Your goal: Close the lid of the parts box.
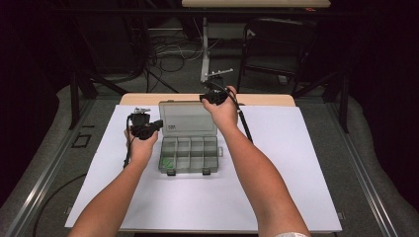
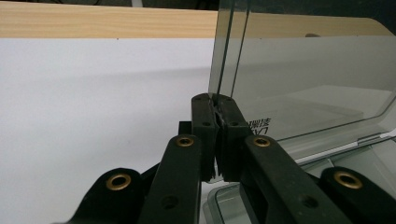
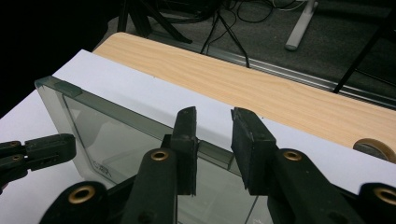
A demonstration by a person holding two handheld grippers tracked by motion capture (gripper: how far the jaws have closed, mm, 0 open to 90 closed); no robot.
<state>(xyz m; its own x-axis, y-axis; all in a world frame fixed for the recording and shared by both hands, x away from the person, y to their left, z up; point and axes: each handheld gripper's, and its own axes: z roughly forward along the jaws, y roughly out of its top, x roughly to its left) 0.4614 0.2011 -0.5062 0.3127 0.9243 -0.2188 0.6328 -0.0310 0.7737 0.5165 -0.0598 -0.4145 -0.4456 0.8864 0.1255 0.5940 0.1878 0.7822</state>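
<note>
On the white sheet (image 1: 276,197) mid-table sits your clear compartment box (image 1: 189,155), its lid (image 1: 188,118) raised upright. Your left gripper (image 2: 217,100) pinches the lid's side edge. Your right gripper (image 3: 212,135) straddles the lid's top rim, jaws spread and not pressing.

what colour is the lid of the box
Clear smoky grey; the lid shows best in the right gripper view.

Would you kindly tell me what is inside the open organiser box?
The box has rows of divided compartments; something small and green lies in the front-left one. The others look empty, though the far row beneath the raised lid is hard to judge.
</note>
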